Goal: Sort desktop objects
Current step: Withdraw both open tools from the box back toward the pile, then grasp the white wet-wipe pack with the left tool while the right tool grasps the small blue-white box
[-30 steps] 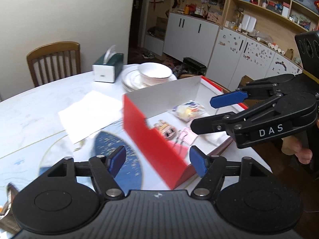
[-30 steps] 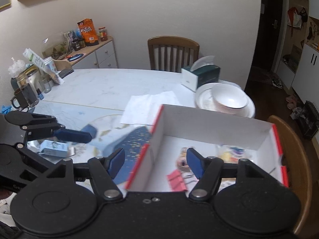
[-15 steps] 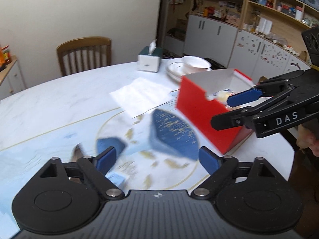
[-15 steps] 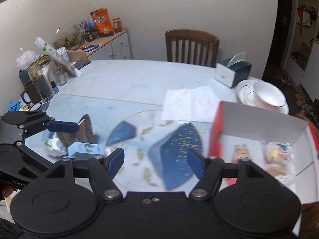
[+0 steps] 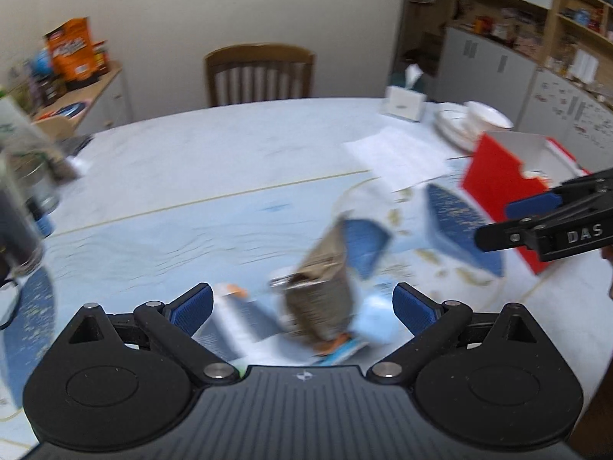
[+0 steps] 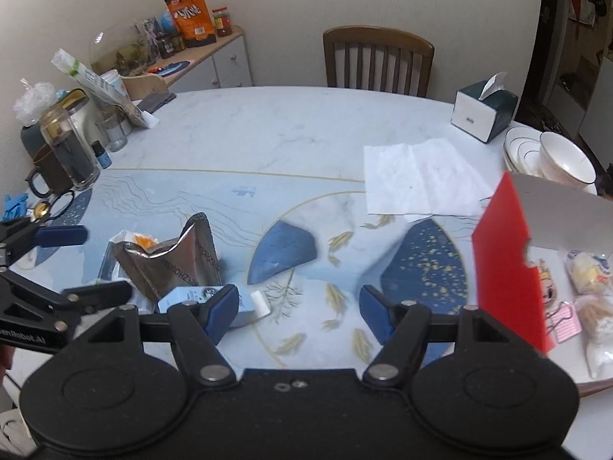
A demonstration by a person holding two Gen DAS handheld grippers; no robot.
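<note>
1. Left wrist view: the left gripper [image 5: 302,304] hangs over the table [image 5: 230,161] with its blue pads spread wide and nothing between them. Just beyond the pads lies a blurred heap: a crumpled brown foil pouch [image 5: 322,287] over a pale blue box [image 5: 377,324] and other packets too smeared to name. At the right edge the right gripper [image 5: 509,222] reaches in, its fingers apart and empty. Behind it stands the red box [image 5: 498,176], white inside, near the table's right rim. A white paper sheet [image 5: 394,153] lies flat beyond it, with a tissue box [image 5: 402,103] and stacked dishes [image 5: 475,122] farther back.

2. Right wrist view: the right gripper [image 6: 297,308] is wide open and holds nothing. The foil pouch [image 6: 172,260] stands crumpled at the left, touching the pale blue box [image 6: 203,299], which lies just by the gripper's left pad. The left gripper [image 6: 82,264] enters from the left edge, fingers apart around the pouch's side without clamping it. The red box [image 6: 505,260] sits at the right with small toys and packets [image 6: 586,268] inside. Jars and a dark mug [image 6: 49,172] crowd the table's far left.
</note>
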